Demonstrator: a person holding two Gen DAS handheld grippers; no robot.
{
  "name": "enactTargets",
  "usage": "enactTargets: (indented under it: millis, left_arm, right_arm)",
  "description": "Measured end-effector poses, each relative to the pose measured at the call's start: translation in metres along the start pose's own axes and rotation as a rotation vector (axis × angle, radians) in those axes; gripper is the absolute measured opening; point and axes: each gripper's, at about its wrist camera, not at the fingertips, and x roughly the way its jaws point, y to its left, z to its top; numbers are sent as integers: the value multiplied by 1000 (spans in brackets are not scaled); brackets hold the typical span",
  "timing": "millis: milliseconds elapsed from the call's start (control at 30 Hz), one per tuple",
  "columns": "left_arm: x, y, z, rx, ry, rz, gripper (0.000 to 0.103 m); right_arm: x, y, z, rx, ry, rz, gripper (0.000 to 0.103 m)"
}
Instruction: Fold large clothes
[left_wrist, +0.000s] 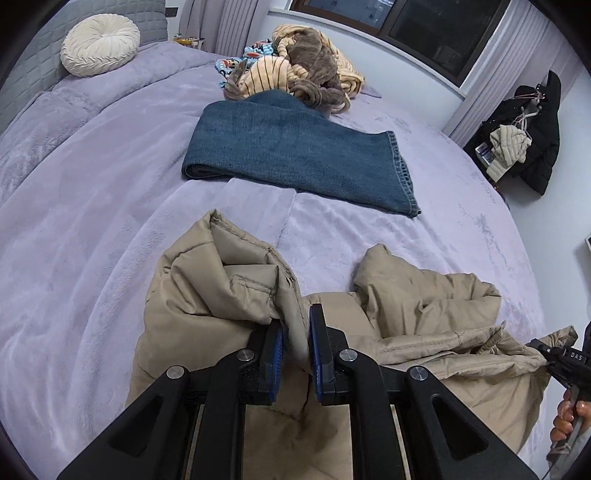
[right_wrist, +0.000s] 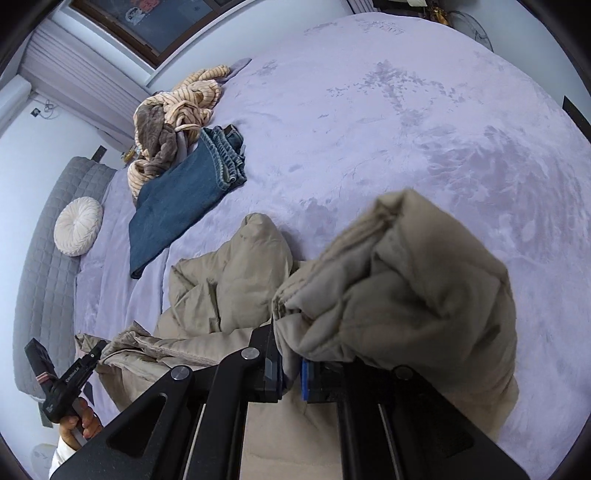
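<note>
left gripper (left_wrist: 295, 343) pinching jacket (left_wrist: 207, 280) edge; right gripper (right_wrist: 291, 365) pinching far-right edge | advice: keep both edges level and taut

bed (left_wrist: 92, 192): lilac plush cover | headboard (left_wrist: 22, 77): grey quilted | window (left_wrist: 424, 26): dark

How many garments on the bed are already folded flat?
1: the blue jeans lie folded mid-bed, beyond the beige puffer jacket both grippers hold. The pile of clothes behind the jeans is unfolded and may hide more.
</note>
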Motion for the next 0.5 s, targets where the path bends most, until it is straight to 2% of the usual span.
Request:
enactTargets:
  millis: [100,200,300,400,433,500]
  left_arm:
    - [36,-1,3,17,27,30,15]
    - [58,-2,2,21,33,48,15]
    - [67,-1,3,17,46,52,15]
    - [61,-1,6,34,44,45,18]
    - [56,-2,6,40,34,54,28]
    - [43,-2,8,51,-4,78,59]
  right_arm:
    - [31,-11,7,18,14,-29,7]
    - [54,-24,9,65,22,-22,7]
    - [62,-35,11,117,25,21,7]
    - [60,-37,14,132,36,49,11]
    - [57,-36,15,125,38,53,13]
    - [50,-34,16,117,33,62,20]
